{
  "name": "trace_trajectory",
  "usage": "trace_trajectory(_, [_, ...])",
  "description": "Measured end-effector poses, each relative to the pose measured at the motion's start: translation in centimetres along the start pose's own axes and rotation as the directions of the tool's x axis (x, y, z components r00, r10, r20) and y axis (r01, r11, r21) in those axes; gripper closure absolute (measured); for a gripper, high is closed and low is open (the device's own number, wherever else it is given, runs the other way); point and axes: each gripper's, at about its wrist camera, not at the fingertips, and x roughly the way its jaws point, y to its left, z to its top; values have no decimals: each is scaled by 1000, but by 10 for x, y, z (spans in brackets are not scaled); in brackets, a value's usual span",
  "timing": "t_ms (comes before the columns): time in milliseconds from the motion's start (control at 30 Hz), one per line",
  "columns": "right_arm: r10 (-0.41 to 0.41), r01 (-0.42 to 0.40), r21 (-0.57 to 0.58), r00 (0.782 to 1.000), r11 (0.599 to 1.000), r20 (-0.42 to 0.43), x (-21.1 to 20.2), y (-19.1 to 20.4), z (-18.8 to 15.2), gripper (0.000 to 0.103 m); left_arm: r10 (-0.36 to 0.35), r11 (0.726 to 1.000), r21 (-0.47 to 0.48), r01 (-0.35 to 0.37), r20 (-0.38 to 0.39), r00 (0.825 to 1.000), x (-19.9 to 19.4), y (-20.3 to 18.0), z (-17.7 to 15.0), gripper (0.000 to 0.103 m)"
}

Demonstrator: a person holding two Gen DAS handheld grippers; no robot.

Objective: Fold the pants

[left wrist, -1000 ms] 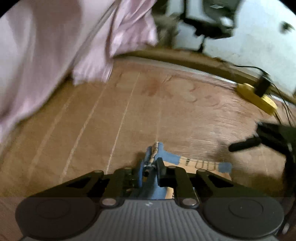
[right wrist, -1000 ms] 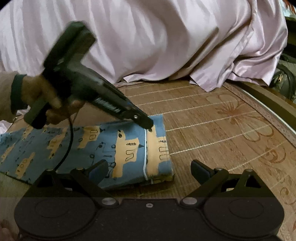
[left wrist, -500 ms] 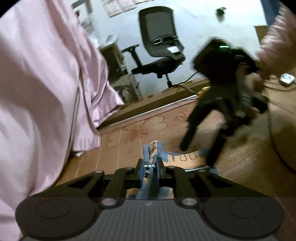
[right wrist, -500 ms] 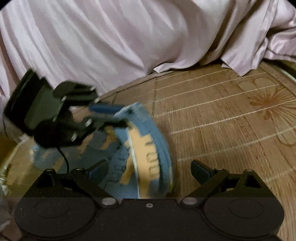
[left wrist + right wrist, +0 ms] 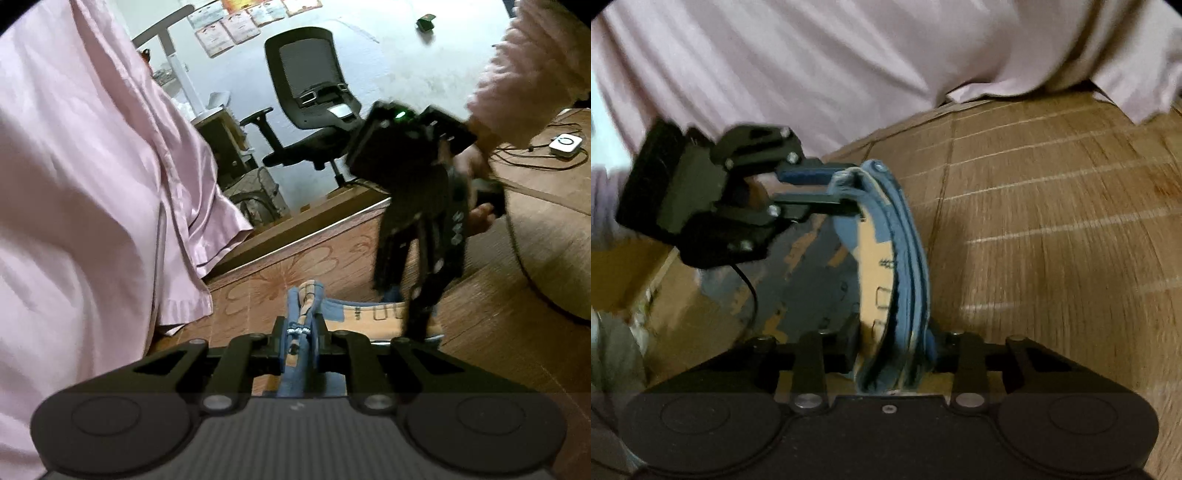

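The pants are blue with an orange print and lie folded on a woven mat. Their near end is lifted off the mat in an upright arc. My right gripper is shut on the lower part of that thick folded edge. My left gripper pinches the top of the same edge from the left. In the left wrist view, my left gripper is shut on a bunched fold of the pants. There my right gripper comes down onto the cloth from the upper right, held by a hand in a pale sleeve.
A large pink sheet hangs along the left and covers the back in the right wrist view. Beyond the mat's wooden edge stands a black office chair. A white device with cables and a tan cushion lie at the right.
My right gripper went from open to shut on the pants' folded end. Both grippers have raised that end off the mat, where it lay flat a second ago.
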Motion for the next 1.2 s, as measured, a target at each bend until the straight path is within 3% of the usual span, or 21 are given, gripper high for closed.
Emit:
trace_trajectory(100, [-4,-6,143,997,990,71,-8,-4,-11,71,15,997,-76,-18,-35,999,17,8,-2,89])
trace_trajectory(133, [-30,17,175,997,984,77,-8,-4,-12,83,11,993,-119,-17,-52,999,26,12,-3,89])
trace_trajectory(167, [-65,45,212,994,976,86,-8,-4,-15,88,7,988,-153,-17,-64,998,33,15,-4,88])
trace_trajectory(233, [-111,75,279,987,957,116,-9,-4,-19,89,-12,975,-222,-8,-91,996,43,24,-6,87])
trace_trajectory(300, [-158,105,327,977,939,140,-14,0,-22,90,-18,956,-293,-18,-118,993,48,34,-9,78])
trace_trajectory(333, [-178,121,338,973,933,146,-17,2,-22,90,-16,939,-343,-28,-124,992,46,40,-10,71])
trace_trajectory(367, [-204,144,341,968,929,146,-20,6,-22,90,-1,917,-395,-50,-128,992,43,46,-12,57])
trace_trajectory(433, [-262,211,316,957,925,128,-19,18,-19,90,22,863,-498,-78,-118,993,32,57,-16,43])
trace_trajectory(533, [-378,357,184,921,916,91,-10,50,-13,90,-8,776,-628,-59,-103,995,16,73,-21,42])
trace_trajectory(600, [-436,431,63,895,900,93,1,73,-14,90,-58,694,-719,-28,-95,994,7,85,-25,40])
trace_trajectory(733, [-501,512,-120,858,851,109,19,115,-10,90,-153,489,-872,21,-61,986,-6,109,-38,40])
trace_trajectory(800, [-522,538,-236,843,809,131,31,136,-8,90,-157,416,-909,26,-43,987,-18,117,-44,39])
trace_trajectory(933, [-518,530,-359,844,768,140,52,168,-3,90,-114,354,-935,12,-30,993,-39,122,-55,27])
trace_trajectory(1067, [-510,512,-424,851,747,128,75,197,-9,90,-130,285,-958,-8,-47,990,-64,114,-74,18])
trace_trajectory(1133, [-517,505,-469,848,725,115,90,210,-17,90,-140,238,-971,-27,-62,988,-73,105,-89,17])
trace_trajectory(1200, [-525,495,-518,845,697,101,108,220,-30,90,-151,168,-985,-34,-60,987,-79,96,-109,17])
